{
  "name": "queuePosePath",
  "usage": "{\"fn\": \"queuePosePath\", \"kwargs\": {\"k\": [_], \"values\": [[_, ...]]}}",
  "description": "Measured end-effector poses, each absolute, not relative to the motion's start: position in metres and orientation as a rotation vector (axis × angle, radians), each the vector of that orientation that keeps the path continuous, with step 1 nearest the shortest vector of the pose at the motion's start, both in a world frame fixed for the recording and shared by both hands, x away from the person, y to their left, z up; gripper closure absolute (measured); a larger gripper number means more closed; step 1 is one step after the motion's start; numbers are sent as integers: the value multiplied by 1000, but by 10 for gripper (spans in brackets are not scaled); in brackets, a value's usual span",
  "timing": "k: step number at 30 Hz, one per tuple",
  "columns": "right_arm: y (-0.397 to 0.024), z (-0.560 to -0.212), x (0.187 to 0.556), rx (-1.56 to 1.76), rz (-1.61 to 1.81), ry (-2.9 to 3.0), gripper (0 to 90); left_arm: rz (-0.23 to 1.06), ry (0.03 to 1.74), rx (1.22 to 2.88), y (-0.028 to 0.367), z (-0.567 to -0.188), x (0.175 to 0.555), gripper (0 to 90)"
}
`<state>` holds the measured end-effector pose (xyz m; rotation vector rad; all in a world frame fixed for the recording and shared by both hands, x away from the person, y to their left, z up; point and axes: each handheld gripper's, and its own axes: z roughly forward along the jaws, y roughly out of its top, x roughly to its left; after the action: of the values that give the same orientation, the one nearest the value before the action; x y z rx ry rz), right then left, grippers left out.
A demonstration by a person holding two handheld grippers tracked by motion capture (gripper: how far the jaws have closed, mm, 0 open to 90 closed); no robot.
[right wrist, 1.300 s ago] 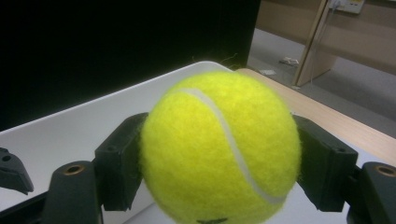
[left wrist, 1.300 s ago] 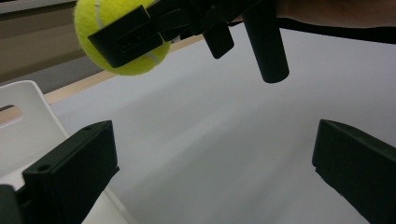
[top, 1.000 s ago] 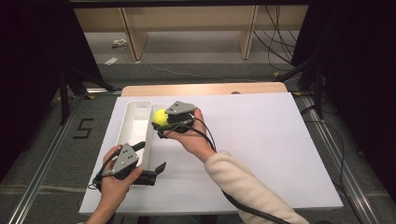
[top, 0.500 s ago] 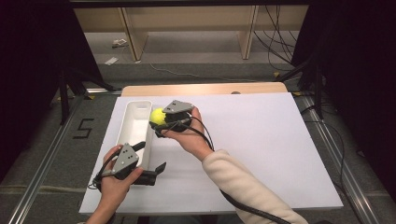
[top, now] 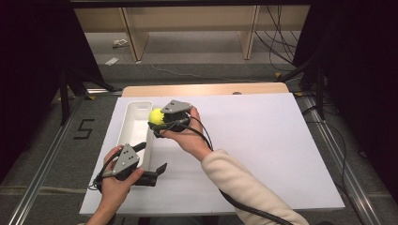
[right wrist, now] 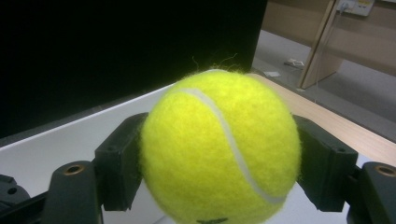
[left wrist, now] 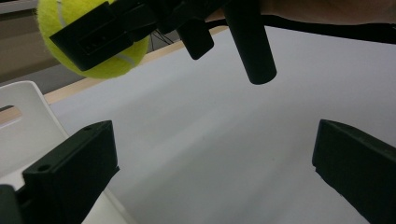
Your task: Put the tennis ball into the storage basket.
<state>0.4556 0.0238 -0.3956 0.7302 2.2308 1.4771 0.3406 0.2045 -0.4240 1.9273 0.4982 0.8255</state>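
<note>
We hold the ball (top: pixel 156 116) in our right gripper (top: pixel 159 120) — a fuzzy yellow-green sphere with a curved white seam, pinched between the two blocky black jaws, which press its felt on both sides. In the high view it hangs over the right rim of the bin (top: pixel 126 133), a long white plastic tray with rounded corners and smooth walls. Our left gripper (top: pixel 149 163) sits near the bin's near end, jaws spread wide with nothing between them — one over the bin's wall, the other over the matte white table (top: pixel 263 140).
</note>
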Motion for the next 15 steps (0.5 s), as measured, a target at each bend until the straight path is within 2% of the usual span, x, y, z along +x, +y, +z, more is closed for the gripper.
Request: {"fn": "queuePosePath", "kwargs": {"k": [7, 8, 15], "values": [[27, -395, 456, 722, 1478, 2235, 269, 825, 493, 1929, 204, -424, 341, 0], [28, -394, 456, 720, 1478, 2235, 269, 597, 748, 1804, 191, -434, 326, 0], [32, -393, 457, 716, 1479, 2239, 269, 596, 751, 1802, 191, -434, 325, 0]]}}
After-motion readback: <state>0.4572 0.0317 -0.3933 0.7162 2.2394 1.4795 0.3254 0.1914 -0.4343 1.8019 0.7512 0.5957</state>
